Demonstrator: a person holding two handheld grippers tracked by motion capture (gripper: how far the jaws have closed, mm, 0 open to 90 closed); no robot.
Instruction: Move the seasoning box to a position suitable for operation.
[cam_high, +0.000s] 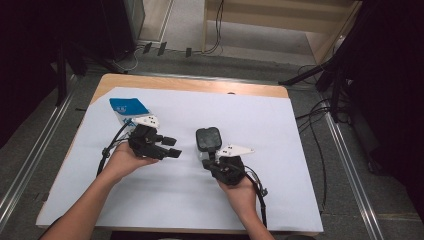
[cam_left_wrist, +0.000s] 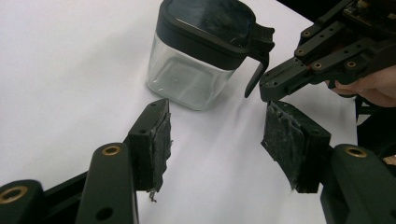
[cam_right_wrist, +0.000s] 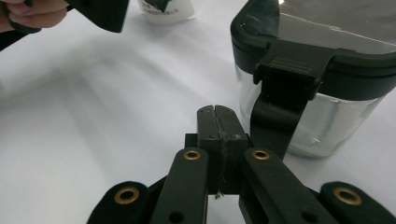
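In the right gripper view the right gripper (cam_right_wrist: 217, 122) had its two jaws pressed together, pad against pad, with nothing between them. Just beside the closed tips, a little ahead of them and to their right side, hung the black latch handle (cam_right_wrist: 280, 105) of the clear jar (cam_right_wrist: 322, 121). The handle ran downward from the edge of the black lid (cam_right_wrist: 322, 35), so its long axis was nearly upright, close to the glass wall. It seemed very near to the tips but I could not tell if it touched them.

In the left gripper view the left gripper (cam_left_wrist: 217, 140) had its jaws wide apart and empty. The jar stood ahead of its fingers (cam_left_wrist: 156, 135), a bit beyond the tips and toward the left finger, clearly apart from both pads. From there the handle pointed away to the right, toward the other gripper.

In the high view the jar (cam_high: 208, 140) stood on the white sheet (cam_high: 280, 150) right in front of the right hand (cam_high: 239, 187), while the left hand (cam_high: 125, 159) was farther to the side. So the right gripper was the nearer one to the handle. I judged that the next move turned on this: the closed tips must go under or behind the upright handle to lift it. Farther off, beyond the left gripper, a white and blue packet (cam_high: 126, 109) stood on the sheet.
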